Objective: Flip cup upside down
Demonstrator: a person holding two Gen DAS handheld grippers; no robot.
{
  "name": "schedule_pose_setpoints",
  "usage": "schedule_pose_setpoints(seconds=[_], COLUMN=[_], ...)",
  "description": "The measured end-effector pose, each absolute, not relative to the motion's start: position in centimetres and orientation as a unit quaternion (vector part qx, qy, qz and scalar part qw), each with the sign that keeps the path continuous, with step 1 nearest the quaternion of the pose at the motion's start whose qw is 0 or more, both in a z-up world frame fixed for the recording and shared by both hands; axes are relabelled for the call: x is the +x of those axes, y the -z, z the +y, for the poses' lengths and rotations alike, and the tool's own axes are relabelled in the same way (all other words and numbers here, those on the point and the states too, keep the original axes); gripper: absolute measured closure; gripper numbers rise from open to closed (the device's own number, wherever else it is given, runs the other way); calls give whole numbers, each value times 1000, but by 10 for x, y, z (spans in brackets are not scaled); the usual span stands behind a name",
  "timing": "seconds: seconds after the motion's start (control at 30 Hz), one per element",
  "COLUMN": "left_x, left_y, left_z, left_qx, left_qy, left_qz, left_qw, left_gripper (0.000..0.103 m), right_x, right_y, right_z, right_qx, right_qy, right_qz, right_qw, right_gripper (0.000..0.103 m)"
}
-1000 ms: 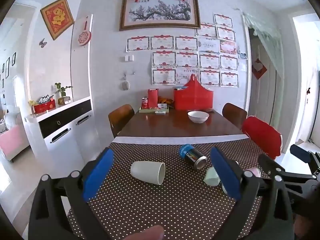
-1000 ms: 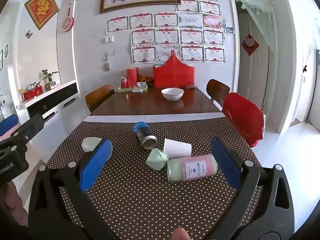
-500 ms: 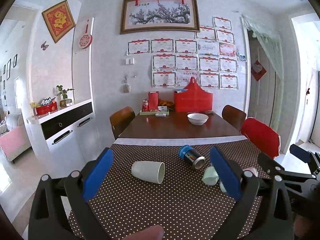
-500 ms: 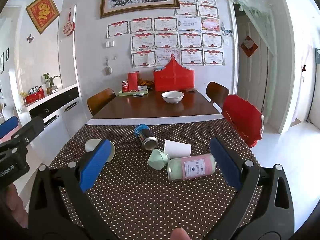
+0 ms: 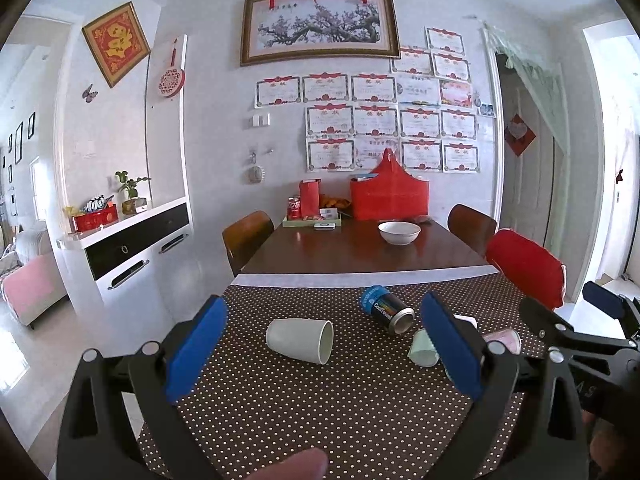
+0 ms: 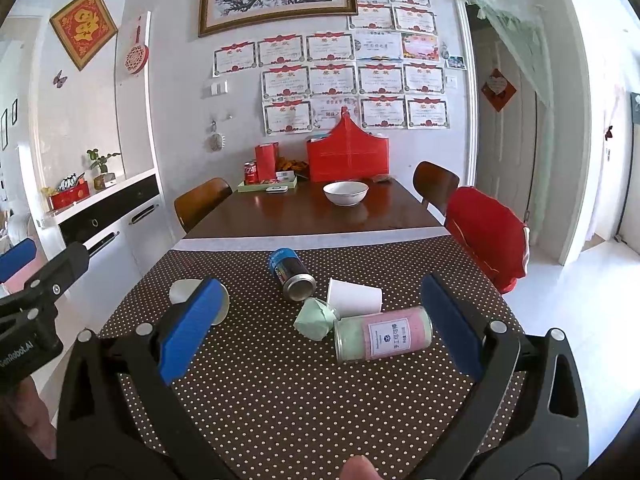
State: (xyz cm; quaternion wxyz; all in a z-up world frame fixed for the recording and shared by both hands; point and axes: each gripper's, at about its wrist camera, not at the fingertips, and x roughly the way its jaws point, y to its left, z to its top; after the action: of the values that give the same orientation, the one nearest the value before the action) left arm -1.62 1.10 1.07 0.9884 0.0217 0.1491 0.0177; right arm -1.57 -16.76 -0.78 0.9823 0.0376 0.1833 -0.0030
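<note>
Several cups lie on their sides on the brown dotted tablecloth (image 5: 320, 408). A pale cup (image 5: 301, 340) lies ahead of my open left gripper (image 5: 322, 350), its mouth to the right; it also shows in the right wrist view (image 6: 181, 290), partly behind a finger. A dark can-shaped cup (image 6: 291, 274), a white paper cup (image 6: 354, 297), a small green cup (image 6: 315, 319) and a pink and green cup (image 6: 383, 333) lie clustered ahead of my open right gripper (image 6: 320, 330). Both grippers are empty and hover above the near table edge.
A white bowl (image 6: 345, 192), a red basket (image 6: 347, 155) and a tray with a red can (image 6: 267, 184) stand on the bare wooden far half. Wooden chairs flank the table; a red-covered chair (image 6: 486, 236) stands right. A white sideboard (image 5: 124, 256) runs along the left.
Both views have tilted upward a little, so the cups sit slightly lower and nearer in frame. Both grippers stay open; no cup has moved.
</note>
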Motion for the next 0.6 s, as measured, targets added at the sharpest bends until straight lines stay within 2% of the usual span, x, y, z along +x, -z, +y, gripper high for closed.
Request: schedule_pose_setpoints(seconds=[0.6], left_x=[8], left_y=[-3], left_z=[7], left_qx=[18], left_qy=[-16], left_qz=[173], left_qw=[985], left_gripper=[7], right_x=[9], right_y=[10], right_z=[-169], right_qx=[31], right_qy=[-3], right_qz=[199], right_qw=[979], right_gripper=[6])
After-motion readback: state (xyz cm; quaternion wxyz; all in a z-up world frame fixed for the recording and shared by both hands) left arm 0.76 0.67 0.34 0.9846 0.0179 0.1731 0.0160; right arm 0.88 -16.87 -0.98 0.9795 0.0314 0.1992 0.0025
